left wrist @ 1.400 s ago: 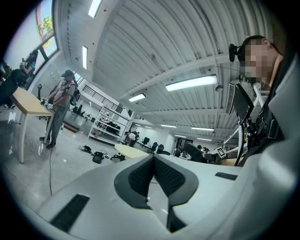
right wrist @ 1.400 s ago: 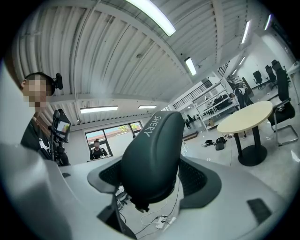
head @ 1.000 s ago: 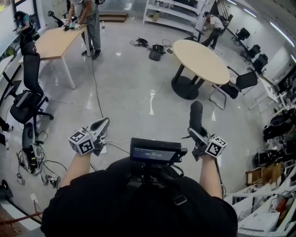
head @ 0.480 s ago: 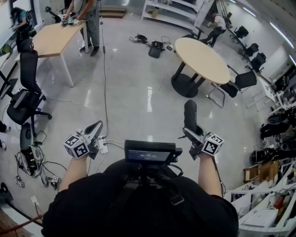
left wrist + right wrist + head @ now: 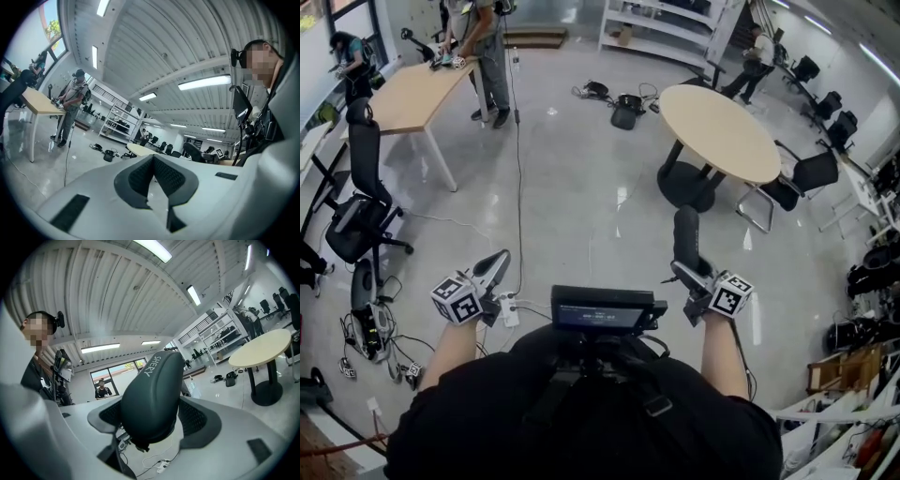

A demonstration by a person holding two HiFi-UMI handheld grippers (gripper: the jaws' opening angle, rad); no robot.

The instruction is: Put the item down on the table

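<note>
The item, a dark oblong case (image 5: pixel 151 399) with pale lettering near its end, is clamped between the 2 jaws of the right gripper (image 5: pixel 692 274). It is carried over the glossy floor (image 5: pixel 572 206), sticking out past the jaws away from the person, and is well apart from the round worktop (image 5: pixel 717 131) at the far right. The left gripper (image 5: pixel 497 261) is held at the near left with its jaws brought together and nothing between them, and a rectangular worktop (image 5: pixel 408 94) is seen at the far left.
</note>
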